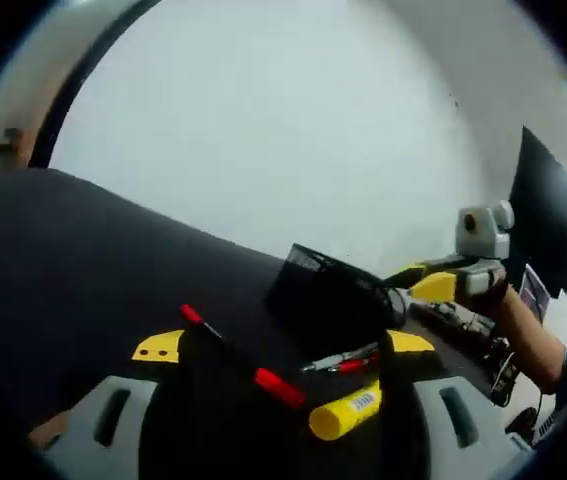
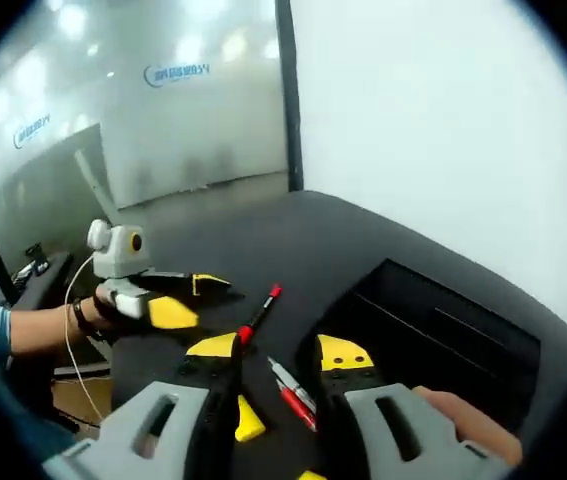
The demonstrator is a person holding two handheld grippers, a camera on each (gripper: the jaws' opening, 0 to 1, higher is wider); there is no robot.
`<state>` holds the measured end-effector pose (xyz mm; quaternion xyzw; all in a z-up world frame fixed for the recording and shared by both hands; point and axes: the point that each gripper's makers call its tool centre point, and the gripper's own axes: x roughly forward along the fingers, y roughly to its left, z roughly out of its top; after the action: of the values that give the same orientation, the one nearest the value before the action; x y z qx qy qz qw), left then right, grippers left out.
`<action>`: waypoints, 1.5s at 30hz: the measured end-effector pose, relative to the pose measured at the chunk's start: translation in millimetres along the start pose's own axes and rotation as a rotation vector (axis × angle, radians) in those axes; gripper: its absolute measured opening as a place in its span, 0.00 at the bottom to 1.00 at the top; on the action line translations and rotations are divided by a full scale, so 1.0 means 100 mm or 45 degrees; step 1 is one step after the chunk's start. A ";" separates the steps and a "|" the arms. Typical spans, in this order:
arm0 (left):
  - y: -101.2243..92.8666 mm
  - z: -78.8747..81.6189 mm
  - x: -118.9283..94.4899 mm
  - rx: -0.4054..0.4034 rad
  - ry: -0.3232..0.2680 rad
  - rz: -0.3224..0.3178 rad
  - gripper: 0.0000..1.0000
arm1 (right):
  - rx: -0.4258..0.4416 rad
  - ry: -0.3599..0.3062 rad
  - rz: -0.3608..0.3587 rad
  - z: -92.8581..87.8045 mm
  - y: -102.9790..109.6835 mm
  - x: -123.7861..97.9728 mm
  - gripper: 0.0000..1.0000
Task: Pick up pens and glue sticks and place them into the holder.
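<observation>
The black table [image 1: 83, 260] carries one mesh holder [image 1: 328, 295], likely set centrally so both grippers reach it. The left gripper [image 1: 283, 345] and right gripper [image 2: 278, 355] stand wide, holding nothing. Loose between them lie one black pen [image 1: 233, 355] with red ends, one yellow glue stick [image 1: 345, 412] and two smaller pens [image 1: 341, 360], none yet in the holder.

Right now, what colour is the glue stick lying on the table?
Yellow, with a pale label. The glue stick shows best in the left gripper view.

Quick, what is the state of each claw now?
Left claw: open, holding nothing, over the red-capped black pen and yellow glue stick.
Right claw: open, holding nothing.
</observation>
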<state>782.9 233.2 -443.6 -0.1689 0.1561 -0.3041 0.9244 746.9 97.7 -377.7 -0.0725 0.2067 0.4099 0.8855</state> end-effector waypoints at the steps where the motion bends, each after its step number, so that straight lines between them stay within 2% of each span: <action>1: -0.02 0.01 0.02 0.002 0.024 -0.002 0.63 | -0.010 -0.027 -0.021 -0.02 -0.02 -0.09 0.26; 5: -0.07 0.17 0.08 -0.065 0.044 0.016 0.58 | 0.001 -0.105 -0.076 -0.13 -0.07 -0.35 0.26; 9: -0.04 0.18 0.10 -0.061 0.113 0.093 0.44 | -0.027 -0.229 -0.124 -0.17 -0.10 -0.58 0.26; 12: -0.08 0.24 0.11 -0.092 0.125 0.084 0.42 | -0.028 -0.315 -0.157 -0.21 -0.13 -0.73 0.27; 14: -0.08 0.27 0.11 -0.117 0.143 0.101 0.40 | -0.070 -0.386 -0.184 -0.20 -0.13 -0.83 0.27; 16: -0.07 0.28 0.12 -0.127 0.174 0.123 0.36 | -0.086 -0.409 -0.203 -0.26 -0.13 -0.91 0.29; 21: -0.01 0.23 0.16 -0.162 0.288 0.170 0.34 | -0.121 -0.433 -0.266 -0.44 -0.19 -1.08 0.33; 25: 0.04 0.09 0.18 -0.243 0.414 0.219 0.35 | -0.099 -0.459 -0.331 -0.62 -0.27 -1.21 0.33; 28: 0.09 -0.05 0.17 -0.249 0.526 0.294 0.35 | -0.106 -0.495 -0.420 -0.75 -0.38 -1.30 0.33; 30: 0.09 -0.11 0.17 -0.250 0.580 0.322 0.34 | -0.053 -0.522 -0.471 -0.88 -0.48 -1.35 0.33; 31: 0.11 -0.10 0.20 -0.254 0.583 0.340 0.34 | -0.005 -0.553 -0.475 -0.93 -0.51 -1.37 0.33; 33: 0.08 -0.13 0.19 -0.315 0.616 0.370 0.34 | 0.079 -0.607 -0.510 -1.05 -0.63 -1.44 0.33; 35: 0.04 -0.13 0.19 -0.344 0.633 0.384 0.34 | 0.091 -0.616 -0.539 -1.16 -0.69 -1.47 0.33; 36: 0.02 -0.12 0.20 -0.340 0.643 0.389 0.34 | 0.095 -0.619 -0.542 -1.17 -0.70 -1.48 0.33; 37: -0.01 -0.11 0.20 -0.329 0.661 0.403 0.34 | 0.104 -0.640 -0.544 -1.09 -0.69 -1.53 0.33; 38: -0.02 -0.10 0.20 -0.314 0.677 0.414 0.34 | 0.087 -0.742 -0.529 -0.97 -0.66 -1.59 0.33; 39: -0.03 -0.09 0.21 -0.313 0.683 0.419 0.34 | 0.105 -0.745 -0.519 -1.00 -0.67 -1.59 0.33; 41: -0.05 -0.09 0.21 -0.344 0.706 0.436 0.34 | 0.125 -0.685 -0.518 -1.07 -0.69 -1.56 0.33; 43: -0.11 -0.12 0.19 -0.393 0.718 0.460 0.34 | 0.090 -0.714 -0.508 -1.02 -0.66 -1.57 0.33; 45: -0.06 -0.18 0.16 -0.398 0.794 0.516 0.34 | 0.074 -0.687 -0.491 -1.05 -0.61 -1.53 0.33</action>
<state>784.9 214.3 -460.5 -0.1728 0.5036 -0.1249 0.8372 672.4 -79.9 -409.7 0.0260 -0.0411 0.2333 0.9712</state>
